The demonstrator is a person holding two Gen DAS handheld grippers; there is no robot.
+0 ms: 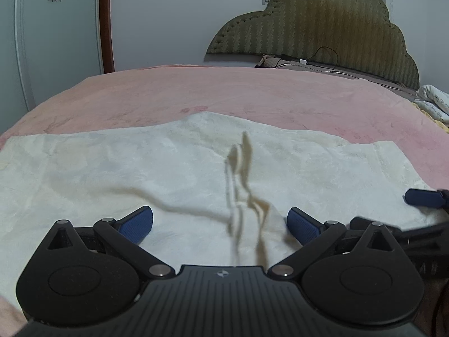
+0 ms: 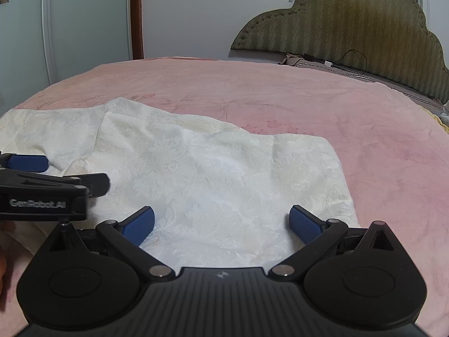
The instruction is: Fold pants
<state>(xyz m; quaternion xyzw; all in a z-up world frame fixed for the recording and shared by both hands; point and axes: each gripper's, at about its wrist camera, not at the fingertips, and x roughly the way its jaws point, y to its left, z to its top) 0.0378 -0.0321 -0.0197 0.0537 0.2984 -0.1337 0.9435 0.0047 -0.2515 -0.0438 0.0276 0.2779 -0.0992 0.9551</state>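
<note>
Two hand-held grippers, left point(image 1: 220, 224) and right point(image 2: 221, 224), gape empty over cream pants point(image 2: 210, 174) on pink bedspread point(image 2: 280, 90).

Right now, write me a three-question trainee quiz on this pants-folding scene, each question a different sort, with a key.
1. True or false: the left gripper is shut on the drawstring.
2. Multiple choice: the cream pants lie on
A. a wooden floor
B. a pink bedspread
C. a grey sofa
3. Fill in: in the right wrist view, the right gripper has its blue pads spread ____ over the fabric.

Key
1. False. Its jaws stand wide apart, with the drawstring lying loose between them.
2. B.
3. Open, or apart; nothing is held.
</note>
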